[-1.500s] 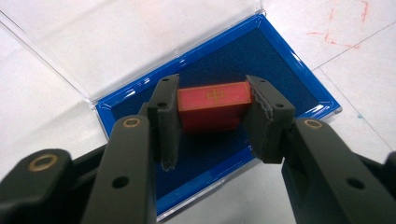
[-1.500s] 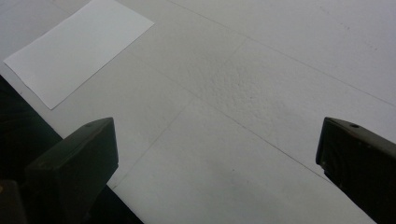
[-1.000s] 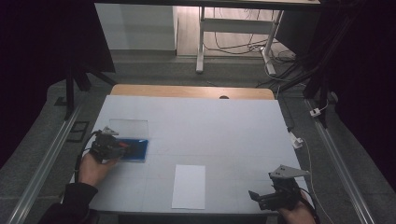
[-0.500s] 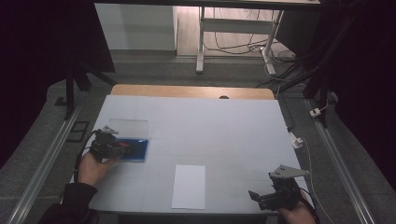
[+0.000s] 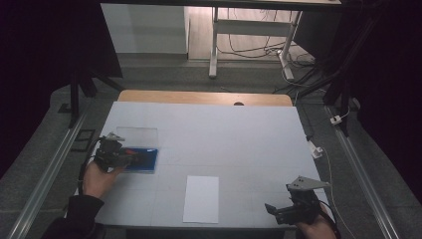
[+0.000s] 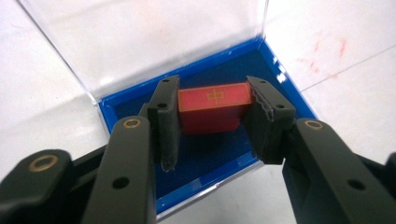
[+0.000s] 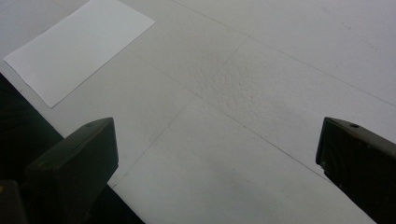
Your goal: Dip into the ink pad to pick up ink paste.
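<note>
The left hand-held gripper (image 6: 212, 123) clamps a red rectangular block with a gold mark (image 6: 212, 106) inside an open blue-lined clear plastic case (image 6: 275, 74) on the white tabletop (image 5: 224, 134). The right hand-held gripper (image 7: 217, 154) gapes wide, empty, near a white paper sheet (image 7: 74, 46).

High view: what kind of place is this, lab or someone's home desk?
Most likely a lab or recording rig. A white-covered table stands between metal rails on grey carpet, dark screens close off both sides, and loose cables lie on the floor beyond a white stand.
</note>
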Tool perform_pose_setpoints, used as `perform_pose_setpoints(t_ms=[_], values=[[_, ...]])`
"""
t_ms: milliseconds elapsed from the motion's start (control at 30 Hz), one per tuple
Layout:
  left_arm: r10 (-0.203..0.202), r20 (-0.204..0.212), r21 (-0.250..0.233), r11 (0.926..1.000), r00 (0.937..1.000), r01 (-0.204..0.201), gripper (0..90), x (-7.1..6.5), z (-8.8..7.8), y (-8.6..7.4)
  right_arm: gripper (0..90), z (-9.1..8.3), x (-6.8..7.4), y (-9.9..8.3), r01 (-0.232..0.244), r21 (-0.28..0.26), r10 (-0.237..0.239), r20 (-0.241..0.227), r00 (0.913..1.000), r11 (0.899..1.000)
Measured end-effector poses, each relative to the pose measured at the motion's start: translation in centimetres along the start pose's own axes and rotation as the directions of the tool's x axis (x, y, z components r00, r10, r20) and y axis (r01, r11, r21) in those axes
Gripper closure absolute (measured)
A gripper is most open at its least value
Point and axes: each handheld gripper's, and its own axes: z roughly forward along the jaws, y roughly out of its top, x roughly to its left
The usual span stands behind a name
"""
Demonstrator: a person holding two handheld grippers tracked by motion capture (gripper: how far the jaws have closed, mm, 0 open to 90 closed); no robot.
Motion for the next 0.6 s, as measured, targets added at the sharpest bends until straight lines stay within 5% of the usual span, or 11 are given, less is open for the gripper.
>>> perform_pose_setpoints(t_ms=[267,600], values=[[0.000,0.034,-0.010,1.0000,0.9994,0.000,57.8,-0.6,-0.9,0.2,0.0,0.0,0.0,0.0,-0.001,-0.002,0.001,-0.001,1.0000,1.000],[0.091,0.028,-0.044,0.9950,0.9954,-0.090,57.8,-2.5,-1.9,0.4,0.0,0.0,0.0,0.0,-0.001,-0.001,0.001,-0.002,1.0000,1.000]])
